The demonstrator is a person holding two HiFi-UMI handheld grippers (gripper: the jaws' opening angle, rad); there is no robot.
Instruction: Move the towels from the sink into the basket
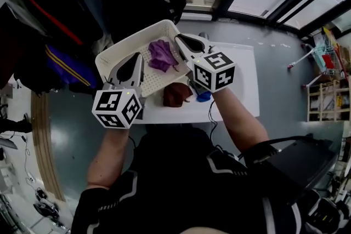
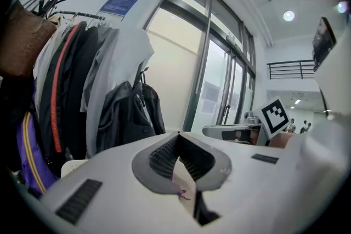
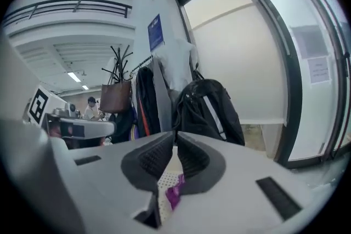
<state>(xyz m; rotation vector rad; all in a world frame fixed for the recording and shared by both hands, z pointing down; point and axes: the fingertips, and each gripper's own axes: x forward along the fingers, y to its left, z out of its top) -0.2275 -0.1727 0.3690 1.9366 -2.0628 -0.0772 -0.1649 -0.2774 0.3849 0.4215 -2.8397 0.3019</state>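
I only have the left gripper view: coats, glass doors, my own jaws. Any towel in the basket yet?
Observer: Yes. The head view shows one purple towel lying in the white basket.
Operator: Any still outside it?
Observer: Two. A dark red towel and a blue towel lie on the white top beside the basket.
Operator: Is the right gripper carrying one?
Observer: No. The right gripper has its jaws together with nothing between them.
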